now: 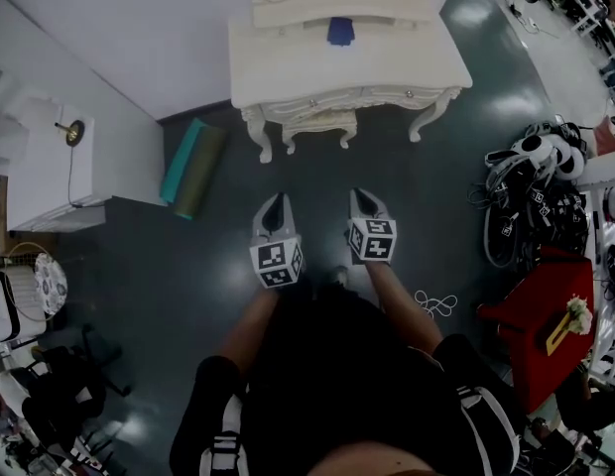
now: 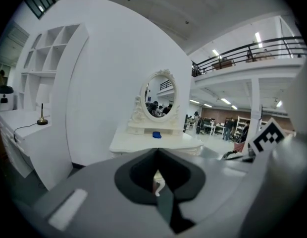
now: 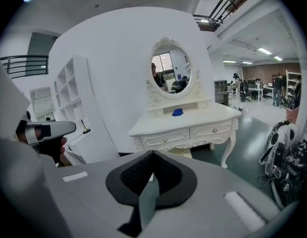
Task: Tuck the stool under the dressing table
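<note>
The white dressing table stands at the far wall with an oval mirror and a small blue thing on its top. The cream stool sits beneath it, between the carved legs; in the right gripper view only the stool's top shows below the drawers. My left gripper and right gripper hang side by side over the dark floor, short of the table and apart from the stool. Both point toward the table, shut, with nothing between the jaws. The left gripper view shows the table beyond its closed jaws.
A rolled teal mat lies on the floor left of the table. A white desk with a small lamp stands at the left. Headsets and cables and a red box crowd the right. A loose white cable lies near my right arm.
</note>
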Tool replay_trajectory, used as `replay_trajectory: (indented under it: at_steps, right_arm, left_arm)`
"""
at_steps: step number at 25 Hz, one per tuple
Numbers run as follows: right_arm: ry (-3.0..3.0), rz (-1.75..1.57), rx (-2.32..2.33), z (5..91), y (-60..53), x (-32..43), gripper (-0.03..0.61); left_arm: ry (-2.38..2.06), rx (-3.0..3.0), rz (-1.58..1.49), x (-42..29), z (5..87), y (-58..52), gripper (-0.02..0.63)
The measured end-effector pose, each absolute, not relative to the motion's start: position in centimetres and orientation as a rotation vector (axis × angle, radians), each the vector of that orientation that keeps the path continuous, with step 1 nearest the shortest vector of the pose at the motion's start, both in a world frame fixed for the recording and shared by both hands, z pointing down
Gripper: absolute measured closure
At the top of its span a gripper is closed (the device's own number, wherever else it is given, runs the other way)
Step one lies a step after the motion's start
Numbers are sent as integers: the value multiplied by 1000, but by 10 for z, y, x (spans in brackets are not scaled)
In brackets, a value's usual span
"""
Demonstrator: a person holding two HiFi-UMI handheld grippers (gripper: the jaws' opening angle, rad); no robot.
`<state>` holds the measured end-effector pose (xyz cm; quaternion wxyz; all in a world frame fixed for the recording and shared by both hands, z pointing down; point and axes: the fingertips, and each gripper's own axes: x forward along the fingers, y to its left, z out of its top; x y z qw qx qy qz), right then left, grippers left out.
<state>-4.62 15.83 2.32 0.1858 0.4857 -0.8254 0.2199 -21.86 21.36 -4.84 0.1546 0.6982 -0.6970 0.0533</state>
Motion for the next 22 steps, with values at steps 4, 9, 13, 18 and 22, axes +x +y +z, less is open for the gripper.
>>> replay_trajectory:
  at_steps: [4,9,13,18,22]
  right_arm:
    - [-2400,586,1384,-9,162,-51,581]
    - [-2455,504,1342,-27,169,-56,583]
    - [-2463,516,1331,-28,174,-54,583]
    - [-2486,500,1317,-34,175,-61,583]
    - [-2498,494,1325,-43,175,-60,583]
  left_arm:
    - [-2016,2066,116,-217,-76,217,606]
    - [-2030,2094,90,-215,-89,222,606]
    - [-2024,2090,88,-213,-87,223,606]
    - [-2018,2098,89,-216,-86,220,606]
    - [-2013,2095,79,-217,-87,222,606]
